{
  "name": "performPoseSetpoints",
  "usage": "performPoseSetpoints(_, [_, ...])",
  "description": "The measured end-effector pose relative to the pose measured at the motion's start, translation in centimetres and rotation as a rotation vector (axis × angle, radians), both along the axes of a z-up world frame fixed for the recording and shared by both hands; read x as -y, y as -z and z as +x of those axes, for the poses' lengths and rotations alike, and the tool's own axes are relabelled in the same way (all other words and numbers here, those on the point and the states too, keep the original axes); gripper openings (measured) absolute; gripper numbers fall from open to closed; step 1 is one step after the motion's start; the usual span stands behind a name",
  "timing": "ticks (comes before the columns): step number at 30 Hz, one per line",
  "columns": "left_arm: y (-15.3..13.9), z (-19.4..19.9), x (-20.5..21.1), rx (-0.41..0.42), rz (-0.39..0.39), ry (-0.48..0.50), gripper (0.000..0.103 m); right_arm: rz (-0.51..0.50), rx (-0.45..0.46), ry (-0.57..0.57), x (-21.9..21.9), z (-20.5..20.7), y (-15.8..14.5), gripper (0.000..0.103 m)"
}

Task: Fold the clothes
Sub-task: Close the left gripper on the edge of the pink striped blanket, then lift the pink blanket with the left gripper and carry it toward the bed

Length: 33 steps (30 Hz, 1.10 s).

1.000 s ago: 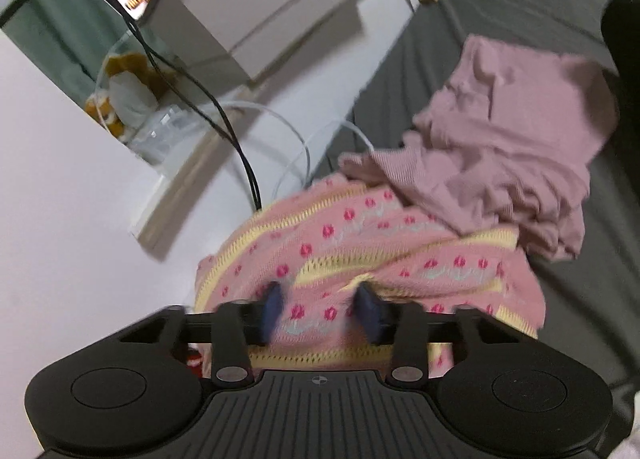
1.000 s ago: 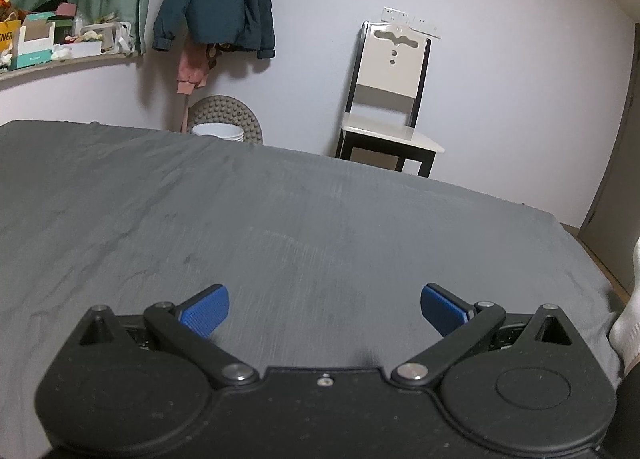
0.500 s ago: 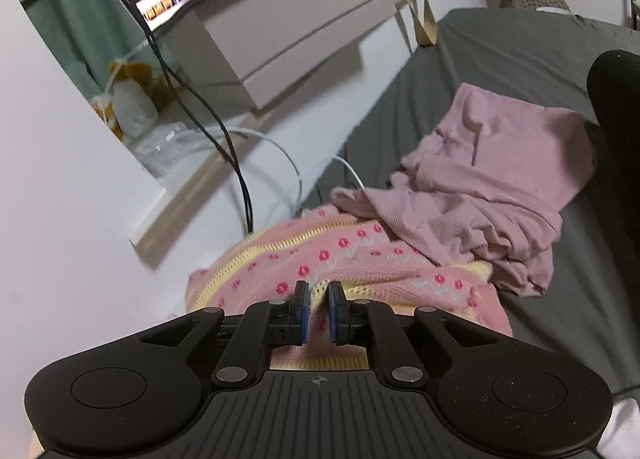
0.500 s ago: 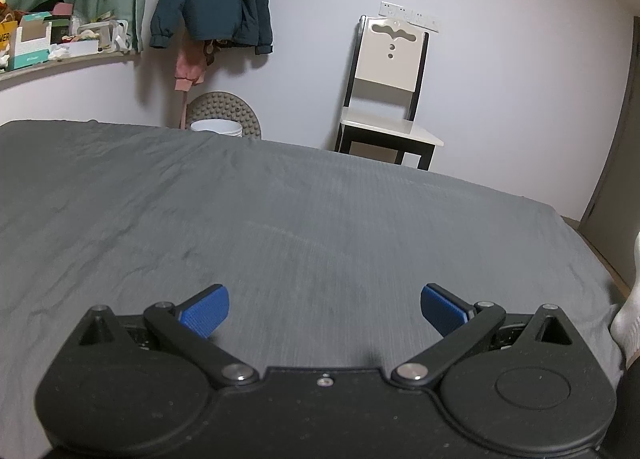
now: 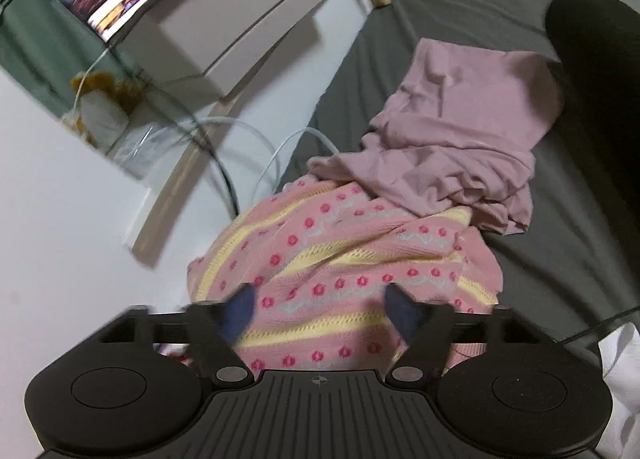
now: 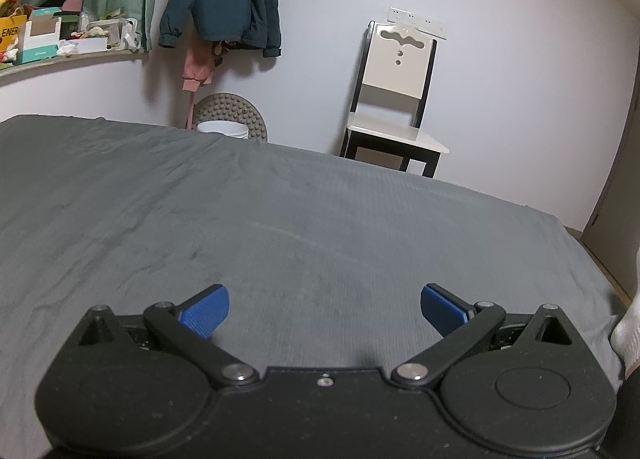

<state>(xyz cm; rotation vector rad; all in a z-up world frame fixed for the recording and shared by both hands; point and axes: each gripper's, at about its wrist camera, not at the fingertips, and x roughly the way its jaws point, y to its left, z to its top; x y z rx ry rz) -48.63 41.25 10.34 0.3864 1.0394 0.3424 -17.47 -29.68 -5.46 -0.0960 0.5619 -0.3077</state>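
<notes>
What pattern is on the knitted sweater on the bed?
The knitted sweater is pink with yellow stripes and rows of small red dots, seen best in the left wrist view.

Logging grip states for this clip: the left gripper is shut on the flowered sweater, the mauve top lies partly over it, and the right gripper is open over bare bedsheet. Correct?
Not quite. The left wrist view shows the left gripper open, its fingers spread over the flowered sweater, gripping nothing. The rest holds: the mauve top lies partly over the sweater, and the right gripper is open over bare bedsheet.
</notes>
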Motion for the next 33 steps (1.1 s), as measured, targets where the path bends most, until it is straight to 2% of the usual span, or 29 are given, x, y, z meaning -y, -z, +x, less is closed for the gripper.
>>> performPoseSetpoints(2, [0.3,-0.2,0.6,-0.016,0.009,0.076,0.078,0.002,-0.003,0.001,0.0,0.1,0.0,0.103])
performPoseSetpoints(5, [1.3,0.5,1.2,-0.108,0.034,0.097,0.078,0.002,-0.009,0.001,-0.1,0.2,-0.1,0.103])
performPoseSetpoints(11, [4.0,0.8,3.1,-0.258,0.230,0.194,0.078,-0.006,-0.017,-0.006,-0.4,0.4,0.0,0.103])
performPoseSetpoints(12, [4.7,0.5,3.8,-0.273,0.308,0.234,0.078,-0.006,-0.019,-0.005,-0.4,0.4,0.1,0.103])
performPoseSetpoints(14, [6.0,0.3,4.4,-0.342,0.400,0.280,0.078,-0.007,-0.024,-0.003,-0.5,0.5,0.2,0.103])
performPoseSetpoints(17, [7.2,0.5,4.6,-0.386,0.426,0.282,0.078,-0.011,-0.030,-0.007,-0.6,0.5,0.2,0.103])
performPoseSetpoints(21, [6.8,0.8,4.7,-0.313,0.465,0.268,0.078,-0.020,-0.036,-0.014,-0.7,0.7,0.1,0.103])
performPoseSetpoints(22, [6.4,0.8,4.6,-0.285,0.478,0.261,0.069,-0.023,-0.038,-0.015,-0.8,0.8,0.2,0.103])
performPoseSetpoints(23, [6.2,0.9,4.6,-0.265,0.486,0.250,0.055,-0.025,-0.040,-0.016,-0.9,0.8,0.2,0.103])
performPoseSetpoints(24, [5.9,0.8,4.4,-0.249,0.485,0.235,0.048,-0.026,-0.041,-0.017,-0.9,0.8,0.2,0.103])
performPoseSetpoints(26, [5.4,0.8,3.7,-0.221,0.466,0.200,0.026,-0.029,-0.044,-0.020,-1.1,0.8,0.3,0.103])
performPoseSetpoints(27, [5.3,0.8,3.4,-0.205,0.455,0.188,0.021,-0.031,-0.046,-0.021,-1.2,0.8,0.3,0.103])
performPoseSetpoints(28, [5.1,0.8,3.3,-0.186,0.446,0.178,0.012,-0.033,-0.048,-0.021,-1.3,0.8,0.3,0.103])
performPoseSetpoints(33, [3.2,0.6,2.3,-0.009,0.401,0.097,0.010,-0.040,-0.048,-0.025,-1.5,0.8,0.2,0.103])
